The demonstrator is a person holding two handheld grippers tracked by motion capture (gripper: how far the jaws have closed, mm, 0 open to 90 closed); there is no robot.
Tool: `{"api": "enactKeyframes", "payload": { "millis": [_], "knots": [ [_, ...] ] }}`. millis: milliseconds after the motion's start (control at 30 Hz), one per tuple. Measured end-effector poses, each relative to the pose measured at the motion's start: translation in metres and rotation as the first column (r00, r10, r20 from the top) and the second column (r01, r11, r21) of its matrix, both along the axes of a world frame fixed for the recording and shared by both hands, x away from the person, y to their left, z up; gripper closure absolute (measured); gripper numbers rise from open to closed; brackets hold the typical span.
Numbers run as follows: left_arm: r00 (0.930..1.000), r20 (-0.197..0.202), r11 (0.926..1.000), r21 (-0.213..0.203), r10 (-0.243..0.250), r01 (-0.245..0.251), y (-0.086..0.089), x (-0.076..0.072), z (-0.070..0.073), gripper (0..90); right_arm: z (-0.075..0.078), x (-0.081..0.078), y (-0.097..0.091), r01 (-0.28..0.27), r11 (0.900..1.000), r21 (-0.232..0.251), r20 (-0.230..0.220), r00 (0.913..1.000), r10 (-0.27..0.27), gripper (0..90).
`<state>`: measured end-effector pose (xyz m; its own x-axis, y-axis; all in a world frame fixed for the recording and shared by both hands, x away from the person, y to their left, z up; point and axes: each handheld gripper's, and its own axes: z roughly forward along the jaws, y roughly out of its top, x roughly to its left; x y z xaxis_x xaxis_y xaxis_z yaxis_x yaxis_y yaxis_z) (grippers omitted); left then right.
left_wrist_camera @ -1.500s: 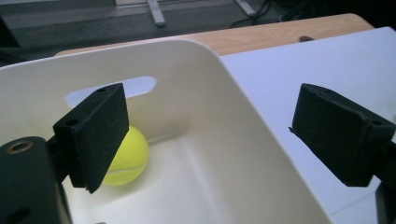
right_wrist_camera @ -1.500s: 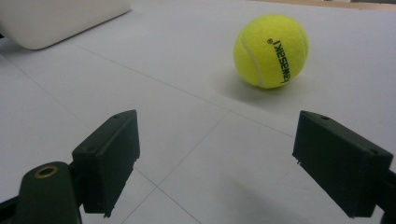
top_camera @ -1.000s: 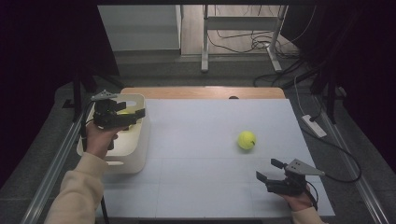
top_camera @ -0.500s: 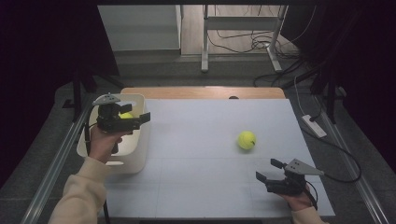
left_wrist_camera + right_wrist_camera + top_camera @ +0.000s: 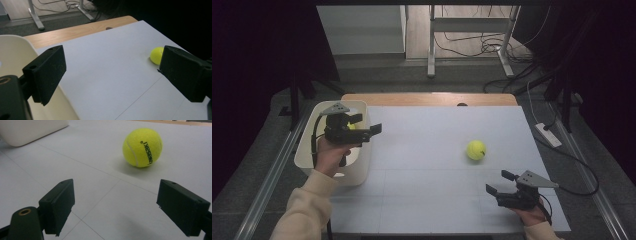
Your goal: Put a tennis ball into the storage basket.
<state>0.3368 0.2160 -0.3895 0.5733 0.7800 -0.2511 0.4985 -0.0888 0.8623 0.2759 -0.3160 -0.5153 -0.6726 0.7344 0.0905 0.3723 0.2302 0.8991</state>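
A yellow tennis ball [image 5: 476, 150] rests on the white table mat right of centre; it also shows in the right gripper view [image 5: 142, 147] and in the left gripper view [image 5: 157, 55]. My left gripper [image 5: 367, 125] hovers over the right rim of the white bin [image 5: 307, 150]. Its jaws have just been opening and stand wide with nothing between them [image 5: 112, 67]. A scrap of yellow [image 5: 352, 126] shows inside the bin behind that gripper. My right gripper [image 5: 498, 182] sits low near the front right, open and empty [image 5: 115, 197], a short way from the ball.
The bin's rim [image 5: 15, 50] is close at the left of the left gripper view, and its corner [image 5: 30, 130] shows far off in the right gripper view. A wooden strip [image 5: 427, 98] runs along the table's far edge. Cables and a power strip [image 5: 548, 135] lie off the right side.
The left gripper has shifted to the right, from above the bin's middle to its right rim. The right gripper and the ball on the mat have stayed put.
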Motion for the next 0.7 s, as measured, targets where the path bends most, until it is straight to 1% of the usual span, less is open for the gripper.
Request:
{"api": "enactKeyframes", "payload": {
  "millis": [67, 133, 200, 333, 500, 600, 700],
  "knots": [
    [0.9996, 0.018, 0.9997, -0.012, -0.021, 0.021, -0.004, -0.002, 0.002, 8.1, 0.0, 0.0, 0.0, -0.002, 1.0, -0.001, 0.0, 1.0, 0.002, 14.7],
    [0.9993, 0.023, 0.9995, -0.016, -0.028, 0.029, -0.005, -0.002, 0.002, 8.1, 0.0, 0.0, 0.0, -0.002, 1.0, -0.002, 0.001, 1.0, 0.002, 14.7],
    [0.9984, 0.033, 0.9985, -0.031, -0.045, 0.046, -0.008, -0.004, 0.005, 8.5, 0.0, 0.0, 0.0, -0.003, 1.0, -0.003, 0.002, 1.0, 0.003, 14.7],
    [0.9974, 0.041, 0.9978, -0.027, -0.06, 0.061, -0.013, -0.007, 0.006, 8.7, 0.0, 0.0, 0.0, -0.004, 1.0, -0.003, 0.002, 1.0, 0.004, 14.7],
    [0.9964, 0.039, 0.9968, -0.026, -0.075, 0.076, -0.02, -0.01, 0.006, 8.7, 0.0, -0.001, 0.0, -0.006, 1.0, -0.004, 0.004, 1.0, 0.006, 14.8],
    [0.9958, 0.036, 0.9957, -0.035, -0.085, 0.086, -0.023, -0.01, 0.007, 8.8, 0.001, -0.001, 0.0, -0.005, 1.0, -0.002, 0.006, 1.0, 0.005, 14.8],
    [0.9955, 0.032, 0.9954, -0.031, -0.089, 0.09, -0.027, -0.011, 0.007, 9.0, 0.001, 0.0, 0.0, -0.003, 1.0, 0.001, 0.006, 1.0, 0.003, 14.8]
  ]
}}
